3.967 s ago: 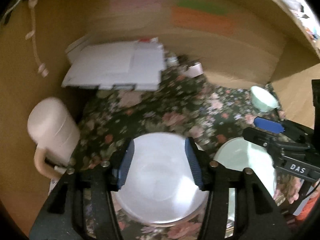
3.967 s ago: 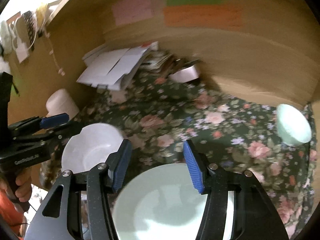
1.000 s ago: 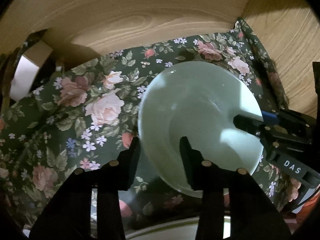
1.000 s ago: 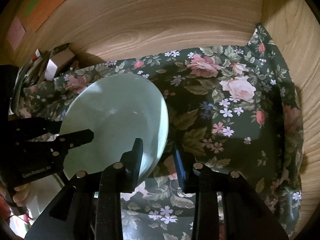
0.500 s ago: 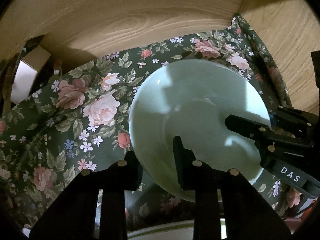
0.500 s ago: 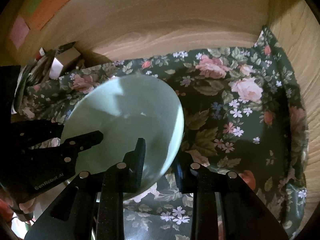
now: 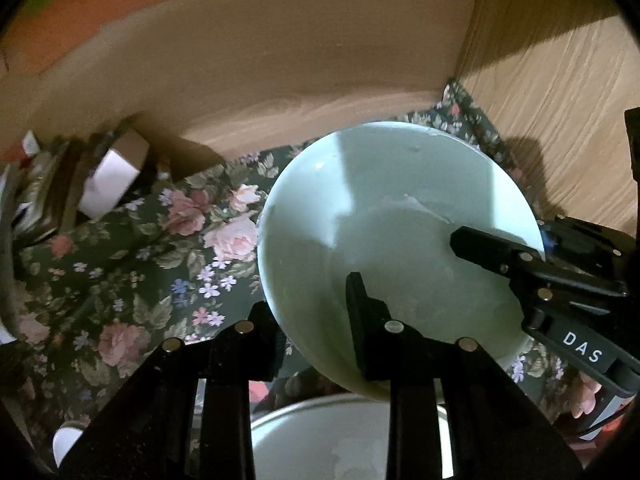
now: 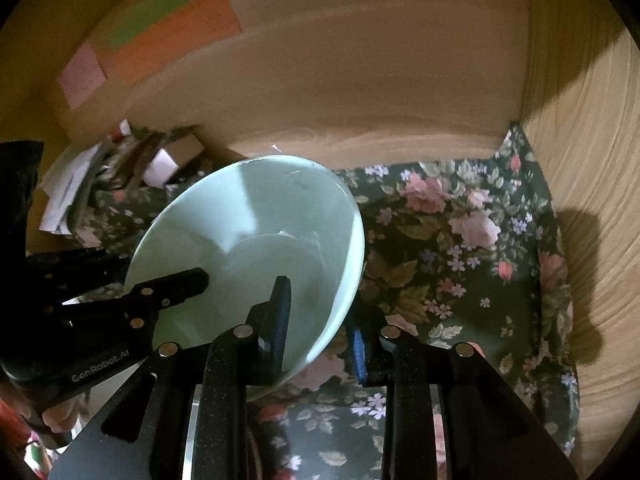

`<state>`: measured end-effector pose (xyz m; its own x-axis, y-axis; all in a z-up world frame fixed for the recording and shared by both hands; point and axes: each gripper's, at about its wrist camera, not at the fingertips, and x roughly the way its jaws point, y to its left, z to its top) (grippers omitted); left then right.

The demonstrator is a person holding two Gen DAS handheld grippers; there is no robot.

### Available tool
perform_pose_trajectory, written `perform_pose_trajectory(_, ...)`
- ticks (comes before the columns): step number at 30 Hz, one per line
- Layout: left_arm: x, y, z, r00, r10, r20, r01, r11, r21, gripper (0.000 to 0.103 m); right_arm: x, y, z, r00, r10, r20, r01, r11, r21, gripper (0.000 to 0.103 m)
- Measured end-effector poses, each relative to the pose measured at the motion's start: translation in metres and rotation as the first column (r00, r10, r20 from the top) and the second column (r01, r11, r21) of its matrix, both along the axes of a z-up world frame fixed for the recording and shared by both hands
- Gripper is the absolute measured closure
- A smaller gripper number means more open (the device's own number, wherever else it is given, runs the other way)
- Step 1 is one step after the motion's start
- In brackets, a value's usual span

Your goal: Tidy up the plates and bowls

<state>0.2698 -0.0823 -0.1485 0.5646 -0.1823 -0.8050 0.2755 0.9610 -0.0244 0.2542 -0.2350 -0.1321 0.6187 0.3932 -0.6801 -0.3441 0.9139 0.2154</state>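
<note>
A pale green bowl (image 7: 384,216) is held in the air above the floral cloth, tilted. My left gripper (image 7: 312,320) is shut on its near-left rim, one finger inside and one outside. My right gripper (image 8: 320,320) is shut on the bowl's right rim (image 8: 256,232) in the same way. Each gripper shows in the other's view: the right one at the bowl's right side (image 7: 520,264), the left one at its left side (image 8: 160,288). A pale plate (image 7: 332,440) lies just below the bowl at the bottom of the left wrist view.
A floral cloth (image 8: 460,248) covers the surface inside a wooden alcove. The wooden back wall (image 8: 360,80) and right side wall (image 8: 592,160) stand close. A small box (image 7: 116,176) and stacked papers (image 8: 68,192) sit at the back left.
Both grippers have lifted the green bowl higher and drawn it back from the right corner, tilting it more. Four seconds ago both were open over other dishes.
</note>
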Motion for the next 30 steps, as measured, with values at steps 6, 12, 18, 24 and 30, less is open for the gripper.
perform_pose_trajectory(6, -0.023, 0.014, 0.017, 0.999, 0.022, 0.045, -0.021, 1.0, -0.023, 0.076, -0.019, 0.011, 0.018, 0.999, 0.017, 0.04, -0.018, 1.0, 0.01, 0.079)
perform_pose_trajectory(12, -0.046, 0.032, 0.026, 0.996, 0.053, 0.075, -0.05, 0.998, -0.041, 0.076, -0.035, 0.026, 0.027, 0.996, 0.048, 0.069, -0.049, 0.999, 0.006, 0.079)
perform_pose_trajectory(18, -0.067, 0.051, 0.031, 0.991, 0.092, 0.092, -0.088, 0.995, -0.049, 0.076, -0.051, 0.046, 0.032, 0.993, 0.084, 0.089, -0.085, 0.996, 0.016, 0.079)
perform_pose_trajectory(24, -0.087, 0.075, 0.035, 0.986, 0.132, 0.106, -0.127, 0.991, -0.053, 0.076, -0.064, 0.068, 0.036, 0.986, 0.132, 0.104, -0.135, 0.991, 0.019, 0.079)
perform_pose_trajectory(30, -0.109, 0.101, 0.038, 0.975, 0.182, 0.126, -0.177, 0.983, -0.05, 0.076, -0.076, 0.094, 0.038, 0.974, 0.196, 0.11, -0.199, 0.98, 0.02, 0.079)
